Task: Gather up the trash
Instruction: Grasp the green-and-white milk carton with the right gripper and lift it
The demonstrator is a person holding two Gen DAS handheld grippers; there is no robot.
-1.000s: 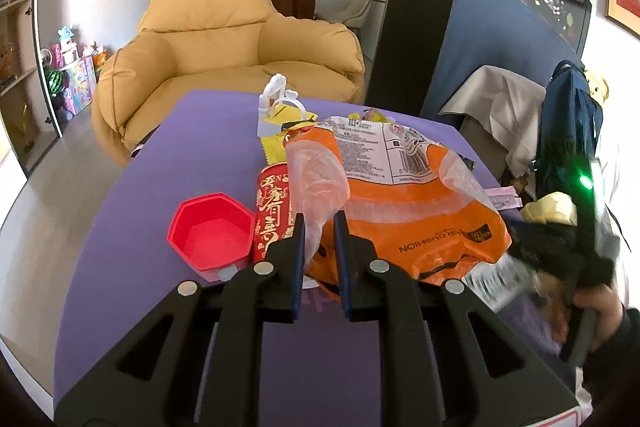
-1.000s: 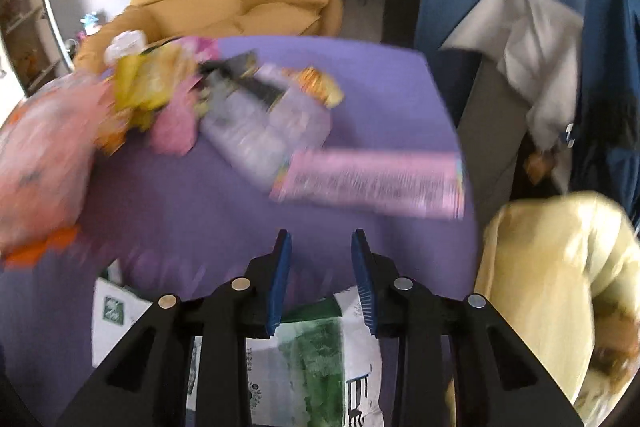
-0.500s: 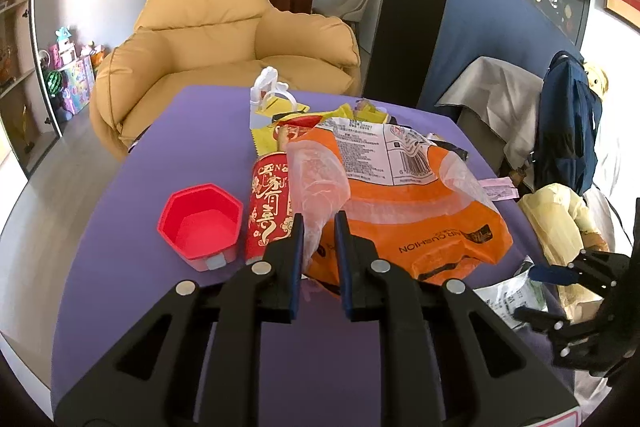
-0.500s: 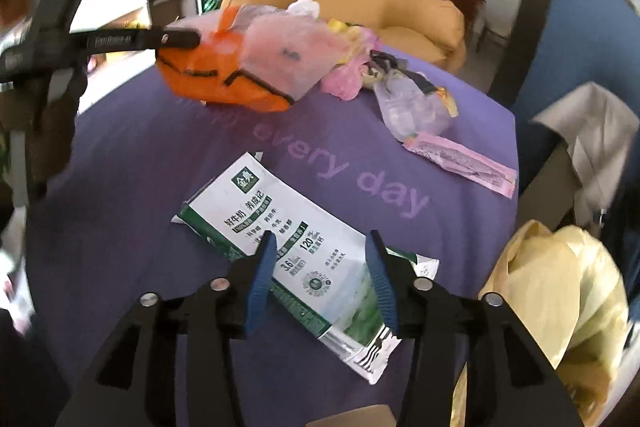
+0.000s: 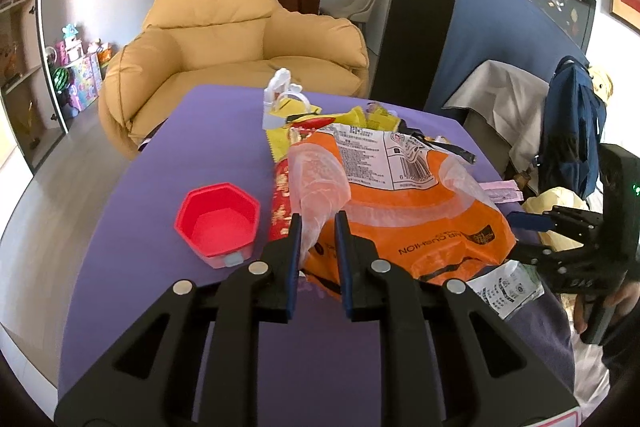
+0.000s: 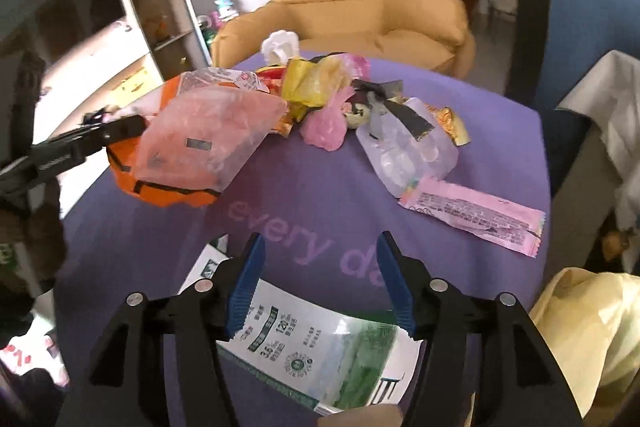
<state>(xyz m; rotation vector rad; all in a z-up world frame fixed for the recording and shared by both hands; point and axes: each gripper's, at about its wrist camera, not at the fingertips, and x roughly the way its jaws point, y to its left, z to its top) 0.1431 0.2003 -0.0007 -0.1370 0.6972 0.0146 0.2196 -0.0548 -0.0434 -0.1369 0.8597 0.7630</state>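
My left gripper is shut on the clear plastic flap of a crumpled orange bag on the purple table. The right wrist view shows that gripper at the left, gripping the same orange bag. My right gripper hovers near the table's front edge, its jaws opening with nothing pressed between the pads. A white-and-green packet lies flat just under and behind its fingertips. The left wrist view has the right gripper at the far right.
A trash pile sits mid-table: a pink wrapper, a clear plastic container, a pink bag and yellow wrappers. A red can and a red hexagonal cup stand to the left. A yellow bag hangs off the table's right. An armchair stands behind.
The right gripper's jaws have spread much wider, and it swung round to face the trash pile with the white-and-green packet under it. The left gripper kept its grip and stayed put.
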